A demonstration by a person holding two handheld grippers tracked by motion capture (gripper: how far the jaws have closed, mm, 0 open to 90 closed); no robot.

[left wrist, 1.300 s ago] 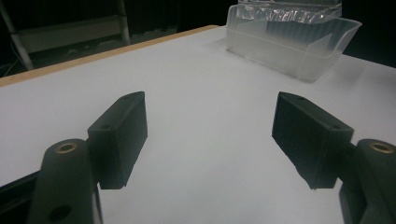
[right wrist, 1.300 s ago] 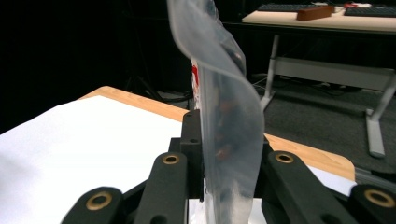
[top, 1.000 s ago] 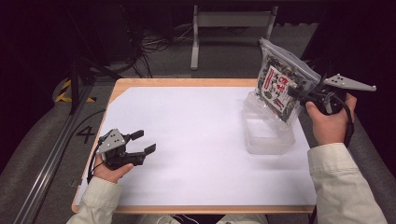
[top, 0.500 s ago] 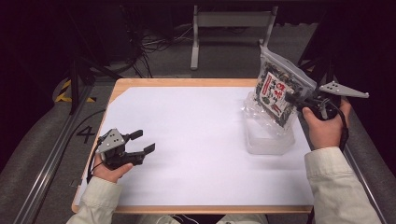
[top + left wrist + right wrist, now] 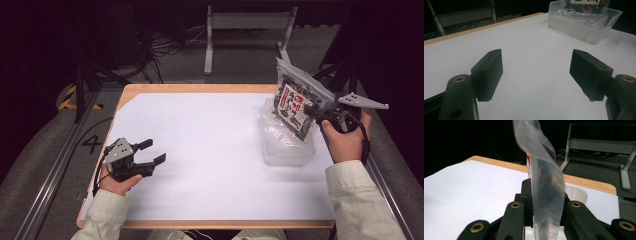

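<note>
**Right gripper pinching a snack bag above a clear tub; left gripper spread over the worktop**

I see one worktop [image 5: 200, 150]: a pale wooden board with rounded corners, covered almost to its edges by a smooth matte white sheet. On its right side stands one clear plastic tub [image 5: 287, 147], rectangular, thin-walled, glossy and slightly cloudy. Crinkled transparent film lies inside it; I cannot tell what else the tub holds.

My right gripper [image 5: 314, 111] has its two black jaws pressed onto one clear, flat, glossy snack bag [image 5: 296, 100], pinching it at an edge. The bag is held tilted above the tub's far right part, its lower end at the rim; I cannot tell whether it touches. It carries a white and red printed label over dark mixed contents. In the right gripper view the bag [image 5: 544, 182] rises edge-on between the jaws as a thin, curling, translucent strip.

My left gripper [image 5: 152, 152] rests low at the near left of the worktop, well apart from the tub, its two blocky matte black jaws spread wide with nothing between them. In the left gripper view the tub [image 5: 584, 26] stands beyond them.
</note>
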